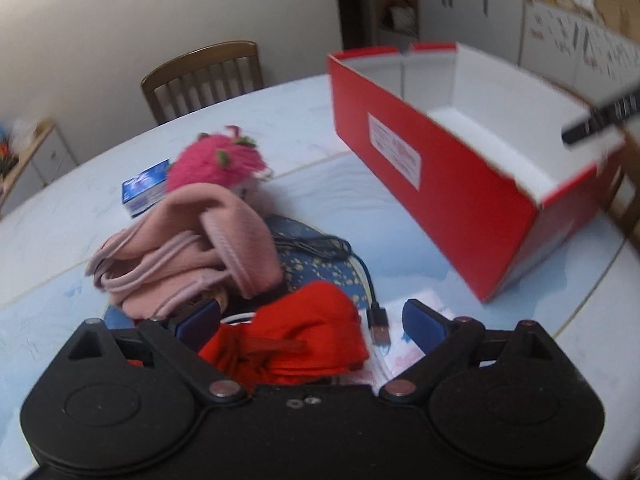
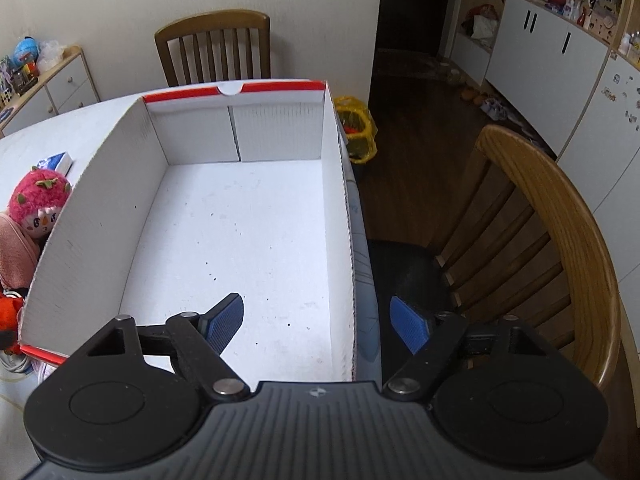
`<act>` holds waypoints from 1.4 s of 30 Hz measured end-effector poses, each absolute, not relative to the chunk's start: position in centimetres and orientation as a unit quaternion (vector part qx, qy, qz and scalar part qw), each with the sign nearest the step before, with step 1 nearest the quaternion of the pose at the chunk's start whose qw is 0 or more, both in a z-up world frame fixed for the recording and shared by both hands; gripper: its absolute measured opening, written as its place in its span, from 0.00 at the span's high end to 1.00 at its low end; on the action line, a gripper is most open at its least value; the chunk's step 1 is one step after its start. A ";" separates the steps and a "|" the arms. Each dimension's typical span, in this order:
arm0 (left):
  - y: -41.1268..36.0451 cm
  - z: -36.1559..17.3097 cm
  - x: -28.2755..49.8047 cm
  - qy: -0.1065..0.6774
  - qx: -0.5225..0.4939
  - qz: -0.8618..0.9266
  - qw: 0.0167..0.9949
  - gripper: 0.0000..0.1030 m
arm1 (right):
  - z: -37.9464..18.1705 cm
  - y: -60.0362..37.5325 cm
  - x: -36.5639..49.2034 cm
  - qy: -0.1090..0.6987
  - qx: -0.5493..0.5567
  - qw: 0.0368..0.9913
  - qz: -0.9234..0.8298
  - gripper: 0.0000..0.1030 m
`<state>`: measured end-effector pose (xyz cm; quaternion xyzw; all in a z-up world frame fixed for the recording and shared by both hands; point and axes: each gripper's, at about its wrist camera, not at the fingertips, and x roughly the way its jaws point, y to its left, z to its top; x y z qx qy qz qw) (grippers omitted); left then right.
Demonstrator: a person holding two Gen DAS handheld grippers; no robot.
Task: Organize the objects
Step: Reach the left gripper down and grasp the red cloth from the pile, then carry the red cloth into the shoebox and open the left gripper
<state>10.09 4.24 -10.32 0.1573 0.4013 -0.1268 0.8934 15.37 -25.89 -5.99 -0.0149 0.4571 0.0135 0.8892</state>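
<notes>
A big cardboard shoebox [image 2: 248, 216], red outside and white inside, stands open on the pale blue counter [image 1: 280, 120]. In the right wrist view it fills the middle of the frame, and its speckled white floor is bare. The right tongs [image 2: 316, 322] gape wide with nothing between them — one blue pad over the box floor, the other out past its right wall, above a dark chair seat.

Only the left wrist view shows the heap properly: low in the centre a crumpled red cloth [image 1: 296, 340] lies between the spread blue pads of the left tongs [image 1: 310, 322], which stand open and do not press on it. Behind it sit a folded pink knitted garment [image 1: 188, 248], a fuzzy pink strawberry plush [image 1: 216, 160], a small blue carton [image 1: 144, 188], a blue speckled pouch [image 1: 320, 268] and a black USB cable [image 1: 378, 320]. There the box's red side wall with its white label shows at right.

The right view alone shows the plush toy's face, at left edge.
</notes>
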 end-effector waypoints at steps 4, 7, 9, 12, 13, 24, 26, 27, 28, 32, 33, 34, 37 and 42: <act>3.9 -11.5 9.8 0.400 0.183 -0.115 0.891 0.09 | -6.4 -25.6 15.9 0.467 -0.019 0.884 0.016 0.27; 4.0 -11.6 9.7 0.391 0.194 -0.105 0.894 0.20 | -6.6 -25.5 16.1 0.471 -0.020 0.882 0.012 0.29; 4.2 -11.4 9.7 0.385 0.198 -0.098 0.896 0.28 | -6.7 -25.5 16.2 0.474 -0.021 0.880 0.011 0.34; 4.3 -11.2 9.7 0.383 0.192 -0.097 0.898 0.43 | -6.8 -25.5 16.3 0.478 -0.024 0.878 0.010 0.44; 4.3 -11.1 9.7 0.381 0.192 -0.096 0.899 0.46 | -6.8 -25.5 16.4 0.479 -0.025 0.878 0.011 0.50; 4.9 -9.7 9.4 0.370 0.170 -0.105 0.907 0.87 | -6.7 -25.7 16.5 0.484 -0.050 0.874 -0.011 0.90; 5.2 -9.3 9.4 0.369 0.165 -0.105 0.909 0.88 | -6.7 -25.9 16.5 0.483 -0.059 0.873 -0.016 0.93; 5.2 -9.0 9.4 0.369 0.163 -0.104 0.909 0.89 | -6.8 -25.9 16.4 0.482 -0.062 0.874 -0.014 0.93; 5.3 -8.7 9.3 0.367 0.161 -0.101 0.911 0.89 | -6.8 -25.8 16.3 0.480 -0.066 0.874 -0.013 0.94; 5.4 -7.4 9.1 0.363 0.145 -0.088 0.916 0.91 | -6.8 -25.7 16.1 0.475 -0.074 0.877 -0.008 0.94; 5.4 -7.0 9.1 0.361 0.142 -0.083 0.918 0.91 | -6.9 -25.8 16.1 0.474 -0.074 0.878 -0.004 0.94; 5.3 -6.4 9.0 0.360 0.139 -0.078 0.919 0.91 | -6.9 -25.9 16.0 0.472 -0.072 0.879 -0.002 0.95; 5.3 -4.3 8.9 0.357 0.120 -0.065 0.924 0.91 | -6.8 -26.3 16.0 0.472 -0.060 0.880 0.009 0.96; 5.6 -0.1 9.1 0.339 0.076 -0.069 0.935 0.92 | -6.3 -27.0 15.6 0.475 -0.039 0.878 0.030 0.97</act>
